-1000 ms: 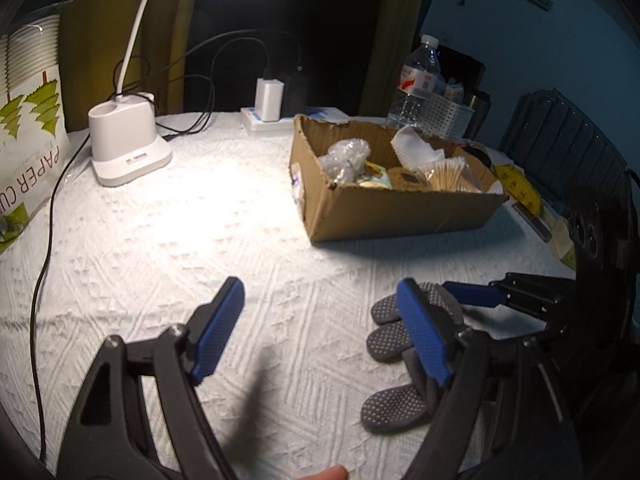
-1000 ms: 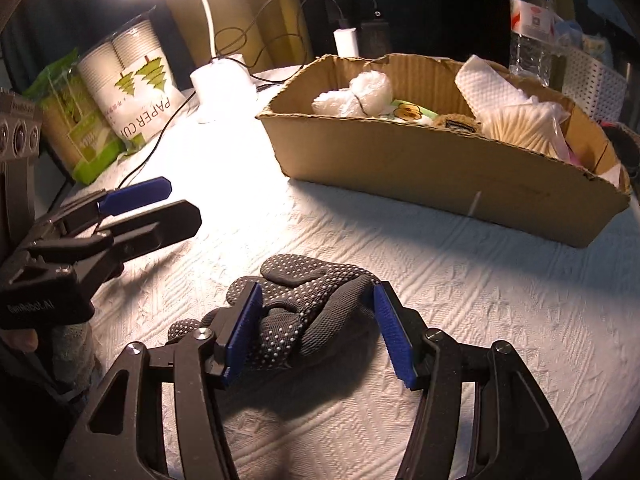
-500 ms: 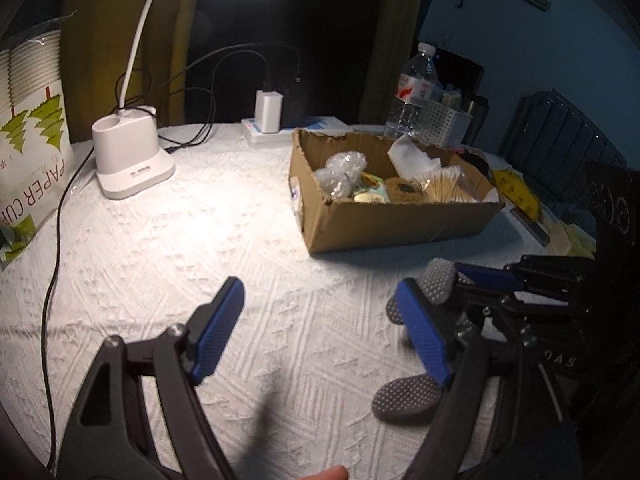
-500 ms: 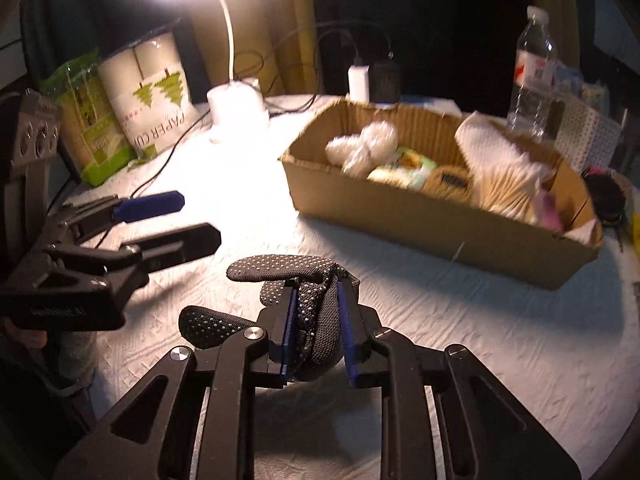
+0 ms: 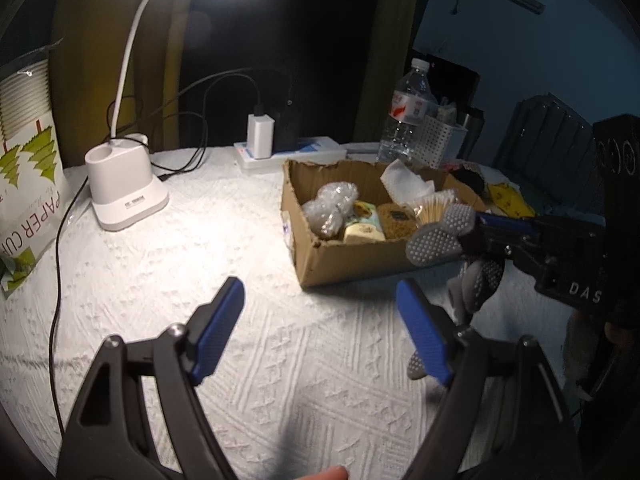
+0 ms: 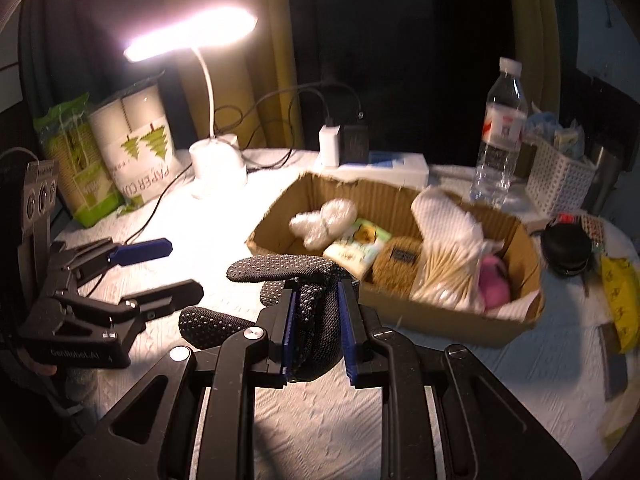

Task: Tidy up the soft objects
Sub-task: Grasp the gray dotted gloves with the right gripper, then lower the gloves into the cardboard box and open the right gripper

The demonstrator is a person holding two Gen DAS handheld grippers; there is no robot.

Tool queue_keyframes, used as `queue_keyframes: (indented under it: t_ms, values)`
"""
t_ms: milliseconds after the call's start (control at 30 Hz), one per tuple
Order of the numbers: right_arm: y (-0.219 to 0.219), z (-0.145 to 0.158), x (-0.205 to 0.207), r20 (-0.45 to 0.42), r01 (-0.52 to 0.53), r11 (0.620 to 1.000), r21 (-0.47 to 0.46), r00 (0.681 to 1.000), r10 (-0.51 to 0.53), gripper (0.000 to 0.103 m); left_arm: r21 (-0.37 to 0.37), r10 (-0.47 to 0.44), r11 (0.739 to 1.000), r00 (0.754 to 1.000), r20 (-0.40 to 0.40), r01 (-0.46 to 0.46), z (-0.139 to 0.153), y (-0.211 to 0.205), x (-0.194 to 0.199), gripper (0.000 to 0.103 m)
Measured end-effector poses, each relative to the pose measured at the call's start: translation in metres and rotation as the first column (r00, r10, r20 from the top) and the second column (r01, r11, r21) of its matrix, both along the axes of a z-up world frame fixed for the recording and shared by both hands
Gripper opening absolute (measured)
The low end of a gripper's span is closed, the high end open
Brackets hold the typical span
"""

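Note:
My right gripper [image 6: 316, 330] is shut on a black dotted glove [image 6: 316, 316] and holds it in the air, just in front of the open cardboard box [image 6: 432, 320]. The glove [image 5: 440, 240] also shows in the left wrist view, hanging from the right gripper [image 5: 486, 226] at the box's [image 5: 360, 260] near right corner. The box holds a plastic wrap bundle [image 6: 324, 220], a packet, cotton swabs [image 6: 444, 268] and a pink item. My left gripper [image 5: 320, 332] is open and empty above the white tablecloth, left of the glove; it also shows in the right wrist view [image 6: 160, 268].
A lit desk lamp [image 5: 124, 192] stands at the back left with cables and a power strip [image 5: 280, 152]. A paper cup pack [image 5: 28, 184] is at the far left. A water bottle [image 6: 500, 136] and a white basket [image 6: 560, 176] stand behind the box.
My right gripper closed on the glove, lifted it off the cloth and carried it toward the box. My left gripper stayed open and rose slightly.

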State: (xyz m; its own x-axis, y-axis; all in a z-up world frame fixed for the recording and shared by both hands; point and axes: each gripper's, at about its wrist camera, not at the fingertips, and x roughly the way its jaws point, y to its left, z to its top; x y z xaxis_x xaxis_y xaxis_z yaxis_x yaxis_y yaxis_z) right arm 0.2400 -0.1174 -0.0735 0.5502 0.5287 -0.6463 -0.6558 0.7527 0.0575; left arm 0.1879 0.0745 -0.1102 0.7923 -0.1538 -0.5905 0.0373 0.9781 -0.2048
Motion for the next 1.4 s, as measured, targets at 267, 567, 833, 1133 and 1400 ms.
queue_keyframes:
  t_ms: [267,567,833,1133,1400]
  values:
    - [0.006,0.031,0.021,0.074,0.0,0.999,0.033,0.997,-0.002,0.021,-0.006,0.019,1.0,1.0,0.019,-0.019,0.011,0.01,0.013,0.08]
    - [0.016,0.048,0.052,0.113,0.018,0.998,0.055,0.993,-0.024,0.022,-0.026,0.033,0.999,0.999,0.008,-0.032,0.001,0.023,0.03,0.08]
    - [0.03,0.034,0.083,0.085,0.069,0.995,0.077,0.994,-0.075,0.022,-0.058,0.048,0.997,0.999,-0.023,-0.049,-0.011,0.033,0.039,0.08]
    - [0.059,-0.012,0.094,-0.002,0.055,0.998,0.002,0.998,-0.055,0.022,-0.076,0.049,0.996,0.997,-0.061,-0.054,-0.023,0.037,0.046,0.08]
    - [0.078,-0.047,0.084,-0.096,0.005,0.998,-0.064,0.995,-0.011,0.025,-0.068,0.057,0.996,0.997,-0.058,-0.06,-0.022,0.036,0.043,0.08]
